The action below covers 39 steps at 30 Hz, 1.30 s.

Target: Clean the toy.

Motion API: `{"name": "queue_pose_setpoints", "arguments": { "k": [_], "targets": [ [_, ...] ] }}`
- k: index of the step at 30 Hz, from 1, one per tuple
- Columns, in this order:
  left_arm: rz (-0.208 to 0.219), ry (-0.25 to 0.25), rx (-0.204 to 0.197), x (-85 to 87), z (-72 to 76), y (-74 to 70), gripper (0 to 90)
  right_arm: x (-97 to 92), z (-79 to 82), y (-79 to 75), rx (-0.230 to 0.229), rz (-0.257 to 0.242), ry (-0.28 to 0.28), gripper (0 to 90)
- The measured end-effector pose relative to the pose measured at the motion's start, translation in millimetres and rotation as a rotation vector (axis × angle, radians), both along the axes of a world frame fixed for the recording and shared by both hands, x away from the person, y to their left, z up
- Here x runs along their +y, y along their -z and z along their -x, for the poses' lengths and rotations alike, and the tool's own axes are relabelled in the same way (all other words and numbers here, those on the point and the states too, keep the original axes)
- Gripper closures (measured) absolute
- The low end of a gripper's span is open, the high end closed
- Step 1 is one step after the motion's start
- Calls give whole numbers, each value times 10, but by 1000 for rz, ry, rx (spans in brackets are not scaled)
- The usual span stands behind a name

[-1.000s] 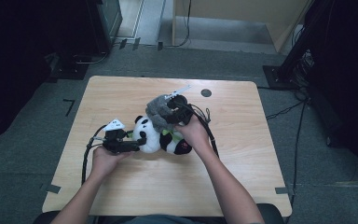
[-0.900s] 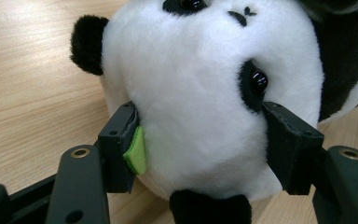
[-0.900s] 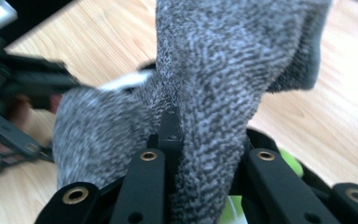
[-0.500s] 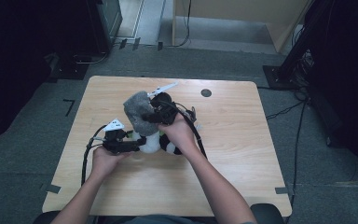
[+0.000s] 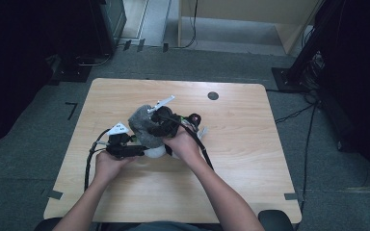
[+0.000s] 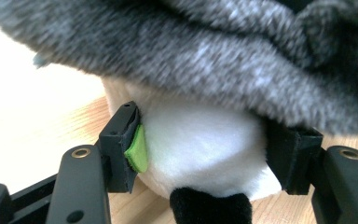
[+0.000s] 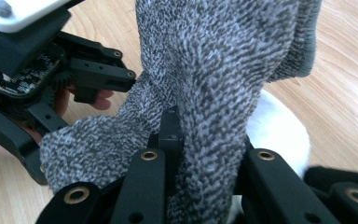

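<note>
Panda plush (image 6: 200, 154) mostly hidden under grey sock (image 7: 214, 84) | left gripper (image 6: 205, 149) fingers pinching plush | right gripper (image 7: 200, 154) pinching sock

The high view looks forward and down over the whole tabletop (image 5: 250, 144). Both gripper views sit very close to the grey knit cloth (image 7: 214, 70), from opposite sides.

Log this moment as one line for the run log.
left tongs: clamped on plush panda | right tongs: pinching grey knit sock over panda | table: wooden
</note>
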<state>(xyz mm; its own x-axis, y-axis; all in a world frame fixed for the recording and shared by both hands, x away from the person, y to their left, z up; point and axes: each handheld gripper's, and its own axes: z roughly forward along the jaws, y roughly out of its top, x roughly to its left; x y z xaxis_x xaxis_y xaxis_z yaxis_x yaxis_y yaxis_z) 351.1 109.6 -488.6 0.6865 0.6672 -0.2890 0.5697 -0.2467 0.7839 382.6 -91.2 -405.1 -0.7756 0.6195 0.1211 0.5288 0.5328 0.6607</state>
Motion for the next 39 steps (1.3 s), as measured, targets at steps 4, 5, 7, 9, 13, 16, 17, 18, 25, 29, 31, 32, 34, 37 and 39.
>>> {"name": "queue_pose_setpoints", "arguments": {
  "k": [4, 5, 7, 9, 13, 16, 17, 18, 25, 29, 31, 32, 34, 37, 39],
  "targets": [
    [9, -5, 2, 10, -9, -1, 366, -132, -28, 3, -3, -9, 23, 760],
    [9, -6, 2, 11, -10, -2, 367, -162, -36, 3, -2, -11, 30, 758],
    [10, -9, 3, 12, -10, -3, 368, -215, -50, -1, -1, -9, 41, 757],
    [13, -11, 6, 12, -11, -3, 369, -259, -56, -15, -9, 10, 54, 758],
    [8, -8, 1, 12, -9, -3, 370, -375, -80, -13, -13, 65, 92, 762],
    [13, -8, -3, 6, -7, -3, 370, -486, -121, 27, 15, 56, 115, 760],
    [14, -6, -4, 7, -7, -2, 368, -508, -131, 38, 24, 45, 119, 759],
    [19, -7, -4, 8, -8, 0, 364, -515, -136, 46, 31, 38, 121, 760],
    [27, 20, -18, 39, 13, -41, 300, -507, -158, 57, 40, 36, 124, 768],
    [-11, 52, -74, 28, 43, -10, 276, -503, -181, 73, 54, 26, 127, 772],
    [-24, 55, -100, -1, 52, 16, 244, -494, -189, 80, 49, 29, 125, 774],
    [-26, 59, -108, -16, 51, 36, 222, -491, -195, 85, 51, 27, 128, 776],
    [-20, 50, -114, -50, 38, 82, 168, -488, -205, 95, 61, 19, 134, 778],
    [-20, 59, -123, -102, 16, 139, 79, -484, -213, 106, 65, 13, 133, 780],
    [-21, 47, -114, -140, 12, 178, 42, -478, -211, 108, 66, 11, 132, 780]
  ]
}}
